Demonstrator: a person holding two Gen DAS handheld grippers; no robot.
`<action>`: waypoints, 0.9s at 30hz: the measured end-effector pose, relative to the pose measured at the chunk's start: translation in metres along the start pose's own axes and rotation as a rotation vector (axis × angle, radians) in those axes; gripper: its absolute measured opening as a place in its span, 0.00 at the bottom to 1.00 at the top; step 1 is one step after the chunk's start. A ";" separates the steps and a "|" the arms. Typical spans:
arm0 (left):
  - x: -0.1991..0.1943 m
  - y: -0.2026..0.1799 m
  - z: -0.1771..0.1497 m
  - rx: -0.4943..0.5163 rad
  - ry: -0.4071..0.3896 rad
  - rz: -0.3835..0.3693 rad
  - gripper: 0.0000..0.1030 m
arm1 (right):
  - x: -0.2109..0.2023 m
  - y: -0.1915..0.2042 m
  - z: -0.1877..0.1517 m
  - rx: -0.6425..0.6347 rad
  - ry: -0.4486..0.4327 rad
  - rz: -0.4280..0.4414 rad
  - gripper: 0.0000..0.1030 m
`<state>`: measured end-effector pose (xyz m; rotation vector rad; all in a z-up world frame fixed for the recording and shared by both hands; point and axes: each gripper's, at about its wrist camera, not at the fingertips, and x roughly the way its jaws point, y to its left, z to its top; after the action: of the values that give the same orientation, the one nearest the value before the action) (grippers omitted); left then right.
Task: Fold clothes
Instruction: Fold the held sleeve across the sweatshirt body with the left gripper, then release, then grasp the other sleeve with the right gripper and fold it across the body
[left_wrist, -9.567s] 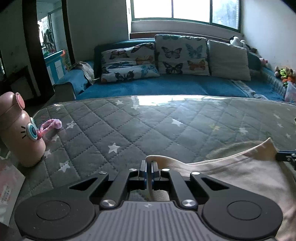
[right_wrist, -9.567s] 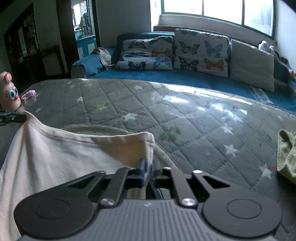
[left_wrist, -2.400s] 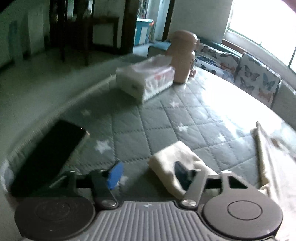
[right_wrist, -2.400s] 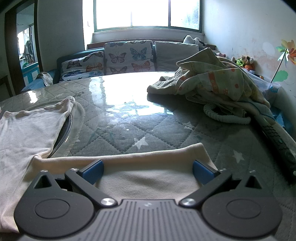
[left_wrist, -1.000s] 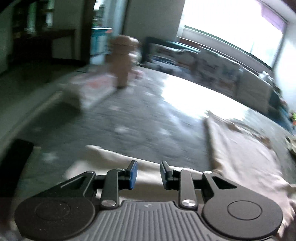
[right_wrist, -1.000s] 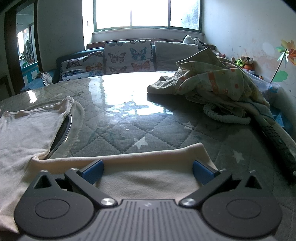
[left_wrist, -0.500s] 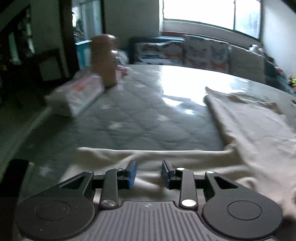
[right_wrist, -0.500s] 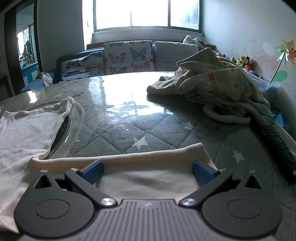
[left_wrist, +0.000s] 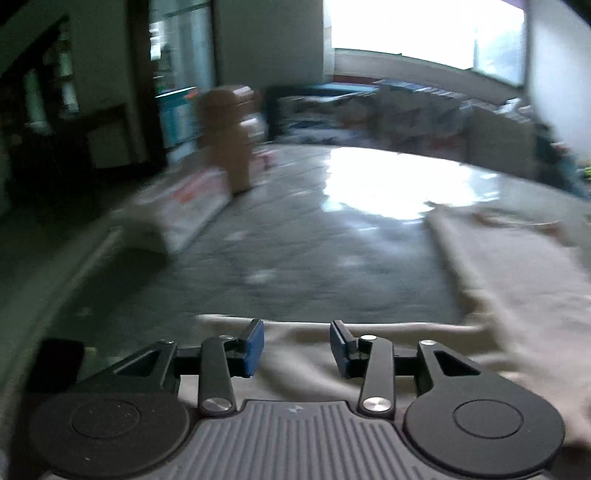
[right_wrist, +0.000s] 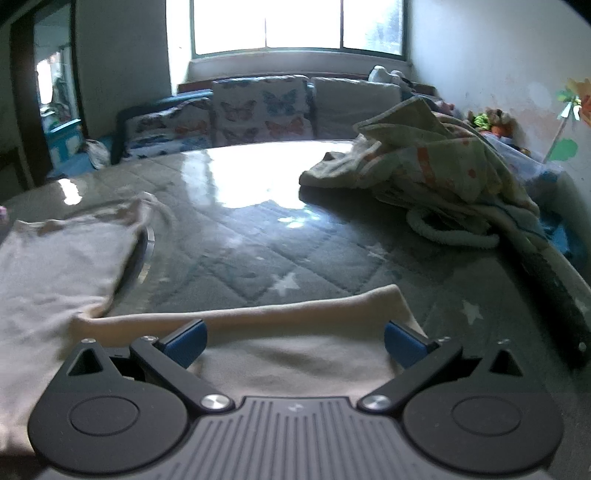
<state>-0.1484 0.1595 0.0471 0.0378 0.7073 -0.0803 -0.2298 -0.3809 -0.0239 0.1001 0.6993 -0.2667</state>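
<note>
- On the far left of the left wrist view, a dark flat object (left_wrist: 55, 363) lies at the table edge, with a tissue pack (left_wrist: 184, 206) and a blurred tan bottle (left_wrist: 231, 138) further up; none of these belongs to the fold
- The left gripper (left_wrist: 297, 345) hovers over the left sleeve (left_wrist: 295, 332) of the cream shirt (left_wrist: 517, 280); its jaws have just been opening and now stand partly apart, the blue pads clear of the cloth below them, so it holds nothing; a couple of seconds back this sleeve lay bunched and angled away from the body, and now it runs flat and straight across the quilted table cover (left_wrist: 314, 258)
- The view is smeared; I judge the sleeve has just been laid out and let go
- In the right wrist view the shirt's body (right_wrist: 55, 266) lies flat at left, neckline towards the window, and the right sleeve (right_wrist: 295, 314) stretches across just ahead of the right gripper (right_wrist: 293, 343)
- That gripper's jaws stand wide, pads bare, nothing gripped; it has kept this pose for the last seconds
- A heap of unfolded laundry (right_wrist: 424, 170) waits at far right
- With both sleeves spread and both grippers free, the shirt looks ready for its first fold, likely a sleeve brought in over the body
</note>
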 end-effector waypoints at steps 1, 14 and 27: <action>-0.005 -0.012 -0.002 0.029 -0.009 -0.031 0.45 | -0.004 0.003 0.000 -0.016 -0.009 -0.005 1.00; -0.017 -0.082 -0.036 0.269 0.009 -0.212 0.46 | -0.026 0.010 -0.009 -0.094 0.018 0.045 1.00; -0.038 -0.067 -0.024 0.240 -0.037 -0.302 0.93 | -0.031 -0.044 -0.017 0.008 0.077 -0.115 0.92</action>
<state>-0.1989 0.0962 0.0531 0.1584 0.6594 -0.4544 -0.2749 -0.4135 -0.0171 0.0782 0.7815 -0.3779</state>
